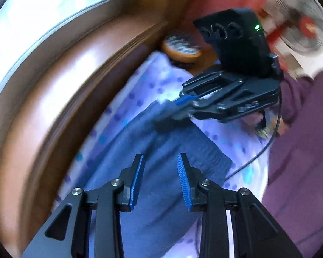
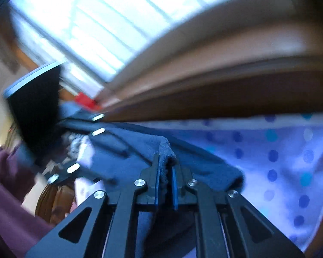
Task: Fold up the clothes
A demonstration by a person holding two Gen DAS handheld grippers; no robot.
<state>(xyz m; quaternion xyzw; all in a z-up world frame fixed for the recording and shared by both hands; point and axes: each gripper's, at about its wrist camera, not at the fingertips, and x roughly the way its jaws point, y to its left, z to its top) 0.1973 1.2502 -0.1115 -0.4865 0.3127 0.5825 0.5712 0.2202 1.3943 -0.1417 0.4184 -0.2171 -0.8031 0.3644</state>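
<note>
Left wrist view: the left gripper point(image 1: 160, 161) hangs partly open over the blue cloth point(image 1: 161, 150), with nothing between its pads. The cloth lies on a dotted sheet point(image 1: 140, 86). A wooden frame point(image 1: 60, 99) closes the left side; free sheet lies to the right of the cloth. The right gripper point(image 1: 178, 105) bites the far corner of the cloth.

Right wrist view: the right gripper point(image 2: 166, 172) is closed on a fold of the cloth point(image 2: 122, 157). Free sheet point(image 2: 280, 161) lies to the right, and the frame point(image 2: 204, 99) runs behind. No writing can be read.
</note>
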